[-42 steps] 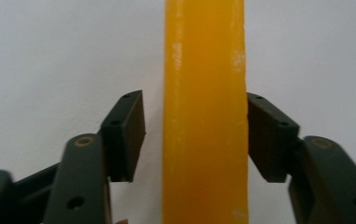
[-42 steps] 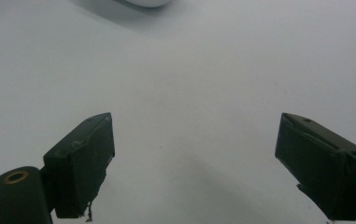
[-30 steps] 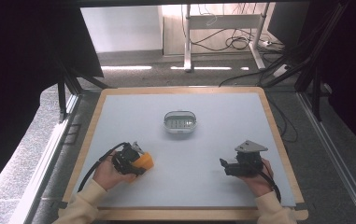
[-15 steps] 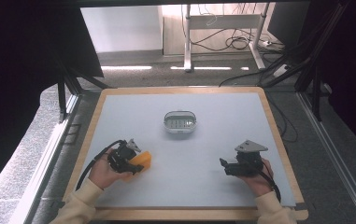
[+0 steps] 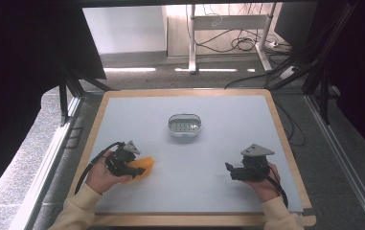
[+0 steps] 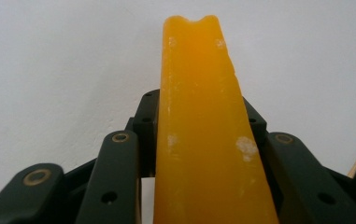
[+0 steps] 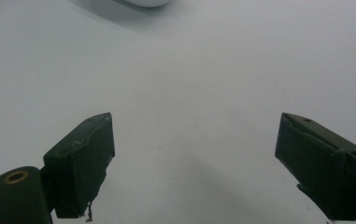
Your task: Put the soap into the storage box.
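The left tool (image 5: 134, 167) grips a flat orange slab (image 6: 208, 140), smooth with white flecks; the right tool (image 7: 199, 163) gapes wide over the tabletop (image 5: 228, 129).

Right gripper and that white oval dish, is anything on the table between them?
No. In the high view, bare table separates the right gripper from the white oval dish.

No readable text, labels or numbers anywhere. The white oval container (image 5: 184, 125) mid-table has a grid of small marks on top, possibly print, but too small to tell.
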A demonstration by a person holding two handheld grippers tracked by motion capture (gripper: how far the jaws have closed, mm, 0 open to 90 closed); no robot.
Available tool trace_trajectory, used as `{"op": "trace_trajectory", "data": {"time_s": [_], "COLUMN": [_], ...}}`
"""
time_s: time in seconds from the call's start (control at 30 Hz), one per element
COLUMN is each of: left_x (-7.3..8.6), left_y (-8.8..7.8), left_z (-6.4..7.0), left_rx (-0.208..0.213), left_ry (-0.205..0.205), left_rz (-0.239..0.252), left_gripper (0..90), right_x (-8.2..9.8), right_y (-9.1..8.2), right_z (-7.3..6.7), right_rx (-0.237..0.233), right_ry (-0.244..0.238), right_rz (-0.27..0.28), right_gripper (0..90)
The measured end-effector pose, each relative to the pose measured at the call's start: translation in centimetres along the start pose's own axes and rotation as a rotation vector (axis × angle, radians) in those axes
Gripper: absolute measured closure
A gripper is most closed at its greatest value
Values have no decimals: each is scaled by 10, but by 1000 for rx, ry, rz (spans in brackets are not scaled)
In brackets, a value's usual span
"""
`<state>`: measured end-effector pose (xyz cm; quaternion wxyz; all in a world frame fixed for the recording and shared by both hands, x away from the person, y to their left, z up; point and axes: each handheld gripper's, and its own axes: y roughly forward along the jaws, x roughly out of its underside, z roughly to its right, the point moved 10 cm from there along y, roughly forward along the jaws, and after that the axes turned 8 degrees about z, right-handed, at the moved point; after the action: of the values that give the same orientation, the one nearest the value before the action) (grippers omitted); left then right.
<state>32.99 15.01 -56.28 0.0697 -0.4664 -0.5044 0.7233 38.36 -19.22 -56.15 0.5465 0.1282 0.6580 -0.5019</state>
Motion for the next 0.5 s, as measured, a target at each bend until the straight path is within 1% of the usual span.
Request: {"op": "trace_trajectory", "data": {"time_s": [0.13,0.5], "left_x": [-1,-1], "left_y": [-4,-12], "left_z": [-1,-8], "left_rx": [20,-3], "left_ry": [-11,-18], "left_rz": [20,38], "left_gripper": [617,618], "right_x": [0,1], "right_y": [0,0], "right_z": [0,0], "right_rx": [0,3], "right_ry": [-1,-4], "right_rz": [0,-5], "right_gripper": [121,120]}}
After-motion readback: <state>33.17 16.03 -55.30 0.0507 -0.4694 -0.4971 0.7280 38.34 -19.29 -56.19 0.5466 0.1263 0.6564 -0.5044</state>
